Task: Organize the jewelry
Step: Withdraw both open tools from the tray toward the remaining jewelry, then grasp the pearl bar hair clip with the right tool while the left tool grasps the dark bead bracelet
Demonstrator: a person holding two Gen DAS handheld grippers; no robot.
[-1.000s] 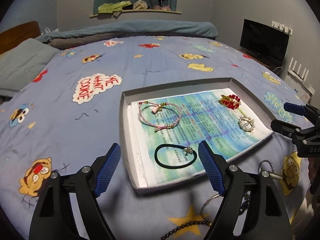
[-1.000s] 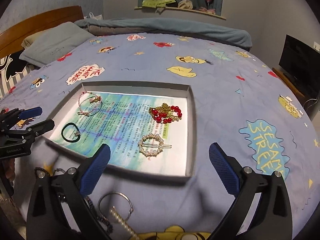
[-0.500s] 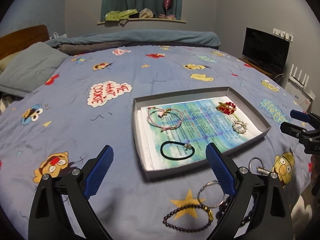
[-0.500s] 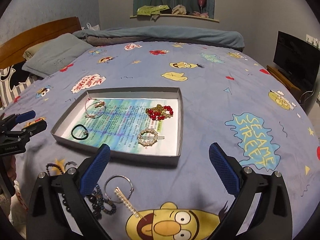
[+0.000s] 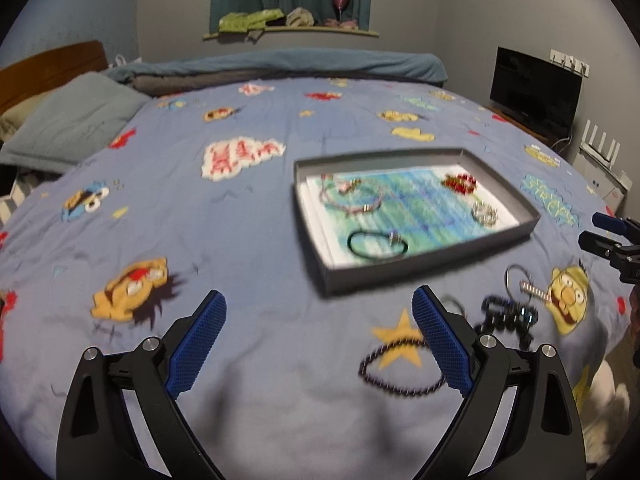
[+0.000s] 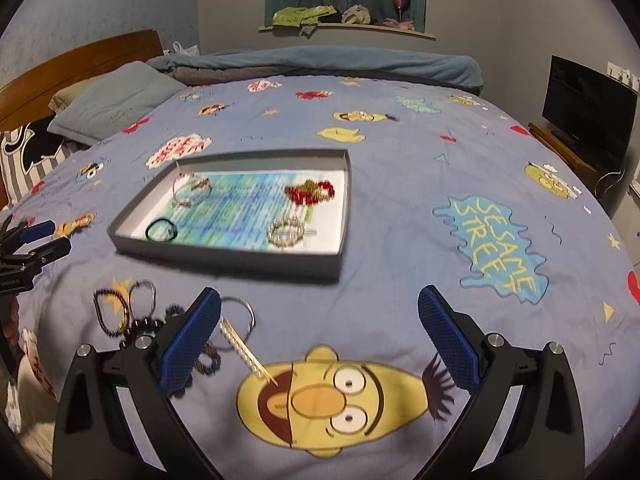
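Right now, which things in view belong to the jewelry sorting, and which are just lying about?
Job:
- grey tray holding black hair tie, pink bracelet, red bead piece, pearl ring clip
- loose on the bedspread: dark bead bracelet, pearl hair clip, silver bangle
- left tongs and right tongs, both open and empty

Lying about:
- pillow
- TV
- windowsill clutter
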